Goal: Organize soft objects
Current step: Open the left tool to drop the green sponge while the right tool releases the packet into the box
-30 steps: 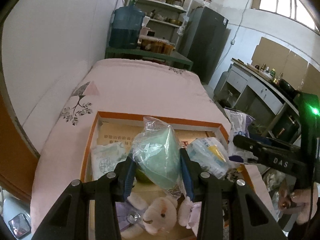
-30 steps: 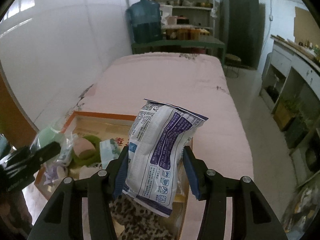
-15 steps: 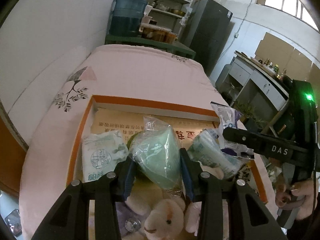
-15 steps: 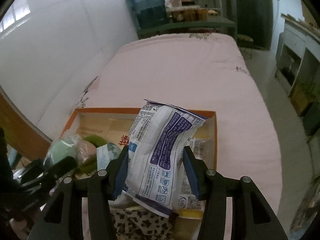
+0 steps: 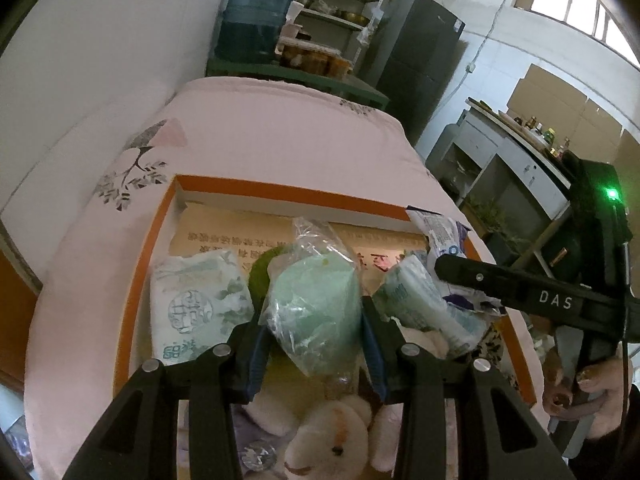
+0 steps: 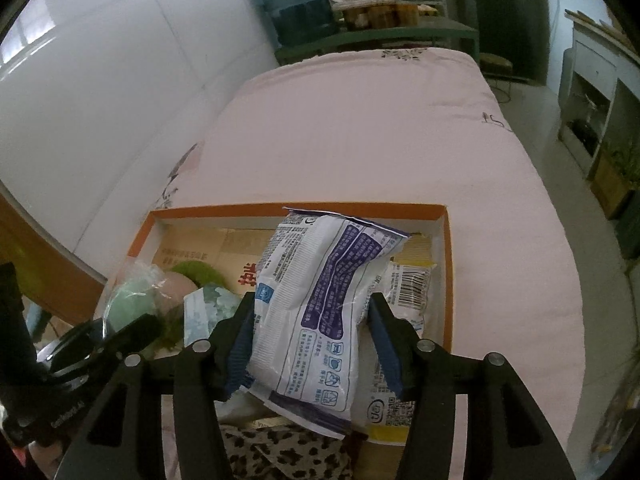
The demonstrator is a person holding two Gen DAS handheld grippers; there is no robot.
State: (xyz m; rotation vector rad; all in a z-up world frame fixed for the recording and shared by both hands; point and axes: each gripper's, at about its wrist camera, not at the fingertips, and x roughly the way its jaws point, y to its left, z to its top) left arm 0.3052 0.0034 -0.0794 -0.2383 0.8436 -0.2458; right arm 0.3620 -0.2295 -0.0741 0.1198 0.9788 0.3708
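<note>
Orange-rimmed cardboard box [image 6: 448, 264] on the pink bed, holding soft packs: left gripper [image 5: 314, 334] clamps a bagged green sponge [image 5: 316, 308] over its middle; right gripper [image 6: 310, 330], fingers opening, releases a white-purple packet [image 6: 320, 308] near the right wall for deposit.

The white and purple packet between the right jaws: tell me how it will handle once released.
The white and purple packet looks puffy and creased, so probably light and floppy. Its glossy film is likely slippery, and with the right gripper jaws opening it may slide down. It hangs over the orange box, so it should land softly on the packs below.
</note>
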